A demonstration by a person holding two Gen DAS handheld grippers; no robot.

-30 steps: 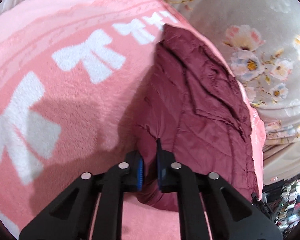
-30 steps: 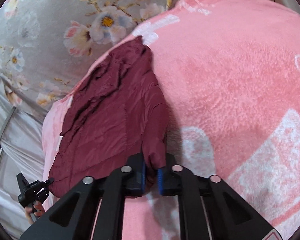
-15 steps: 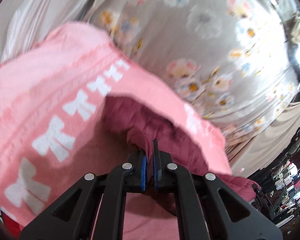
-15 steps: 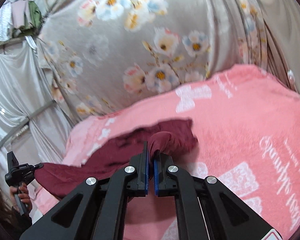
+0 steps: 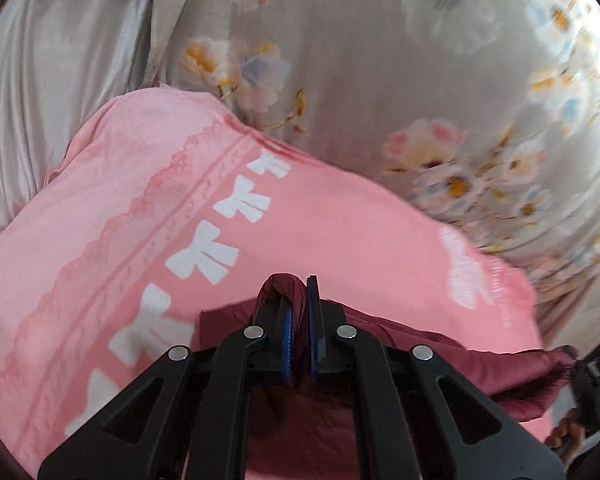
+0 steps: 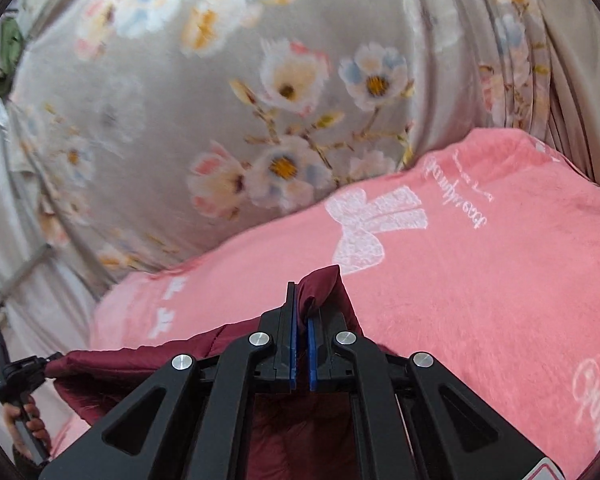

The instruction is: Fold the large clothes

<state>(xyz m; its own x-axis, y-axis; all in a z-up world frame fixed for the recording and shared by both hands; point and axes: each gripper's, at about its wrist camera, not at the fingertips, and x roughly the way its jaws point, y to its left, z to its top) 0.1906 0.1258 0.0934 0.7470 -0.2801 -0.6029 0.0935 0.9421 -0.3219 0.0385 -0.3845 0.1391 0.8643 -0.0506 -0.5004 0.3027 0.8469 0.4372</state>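
Note:
A dark red quilted jacket hangs lifted above the pink blanket. My left gripper is shut on one edge of it, with a fold of red fabric bunched over the left finger. In the right wrist view the same jacket stretches away to the left, and my right gripper is shut on its other edge, a corner of cloth poking up past the fingertips. The garment's lower part is hidden under both gripper bodies.
The pink blanket with white bows covers the surface below. A grey floral curtain hangs close behind it. A person's hand holding the other gripper shows at the far edge of each view.
Both grippers have risen and tilted up, lifting the jacket off the blanket. The curtain now fills the upper half of both views, and the jacket hangs stretched between the grippers.

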